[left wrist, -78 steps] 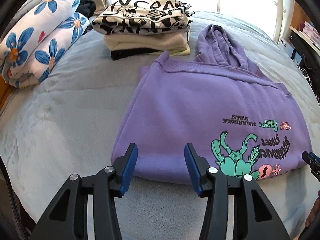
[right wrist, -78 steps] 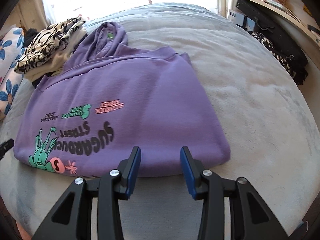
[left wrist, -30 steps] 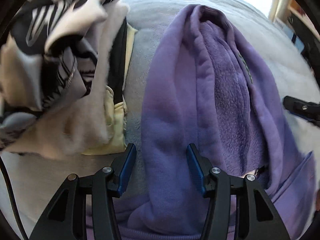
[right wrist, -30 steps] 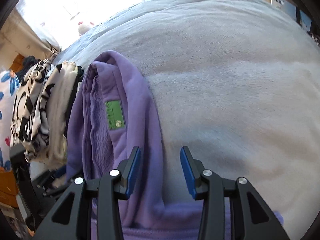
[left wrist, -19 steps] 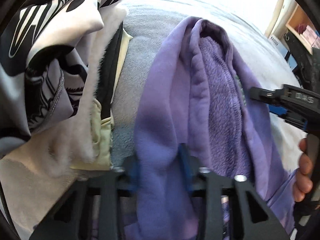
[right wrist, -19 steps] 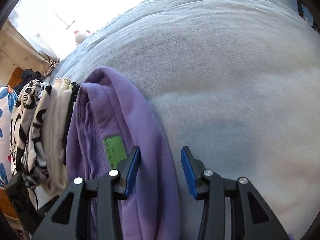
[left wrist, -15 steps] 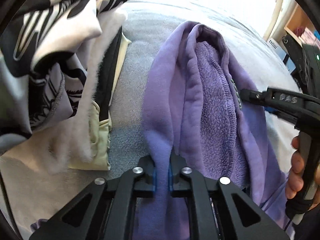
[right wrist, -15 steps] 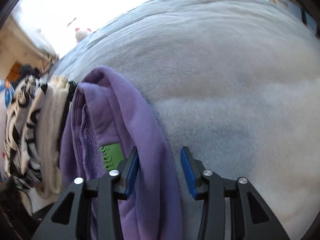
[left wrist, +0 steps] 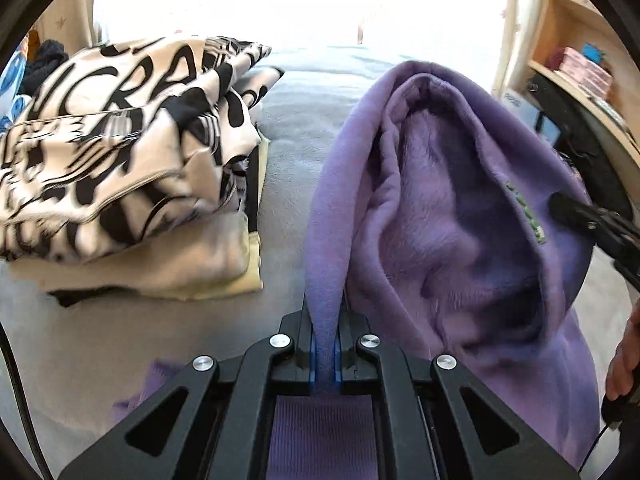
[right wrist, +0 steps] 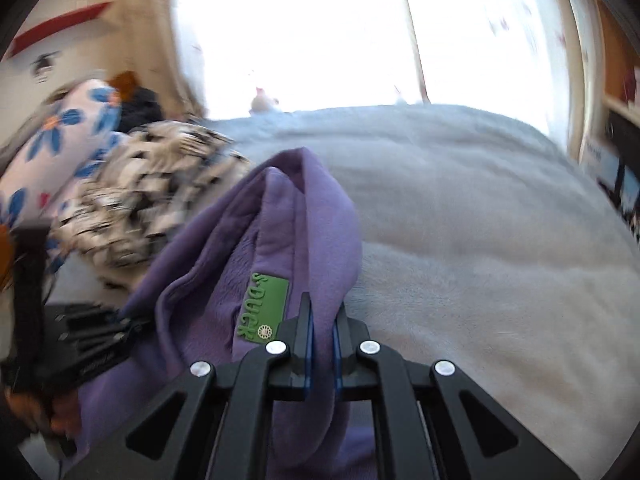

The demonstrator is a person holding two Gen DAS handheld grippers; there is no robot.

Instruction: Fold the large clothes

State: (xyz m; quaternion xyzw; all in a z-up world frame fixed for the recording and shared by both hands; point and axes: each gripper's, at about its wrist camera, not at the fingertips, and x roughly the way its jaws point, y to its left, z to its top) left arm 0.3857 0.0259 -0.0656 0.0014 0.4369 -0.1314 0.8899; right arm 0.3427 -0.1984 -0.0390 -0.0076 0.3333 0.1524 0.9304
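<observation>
Left tongs (left wrist: pixel 325 354) and right tongs (right wrist: pixel 320 354) pinch purple hoodie (left wrist: pixel 452 216) hood edges; folded clothes stack (left wrist: pixel 132 168) at 10 o'clock on bed (right wrist: pixel 480 240).

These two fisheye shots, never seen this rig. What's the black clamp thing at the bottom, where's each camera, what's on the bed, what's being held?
No robot here: a person holds a two-finger gripper in each hand, and each gripper carries a fisheye camera looking forward along its fingers. The black frame with blue pads at the bottom of each picture is that gripper.

Left wrist view: the left gripper is shut on the hood edge of a purple hoodie. The right gripper pokes in from the right side.

Right wrist view: the right gripper is shut on the opposite hood edge, beside a green label.

The hoodie lies on a grey blanket. Left of it sits a stack of folded clothes, black-and-white print on top, and a blue-flowered pillow.
</observation>
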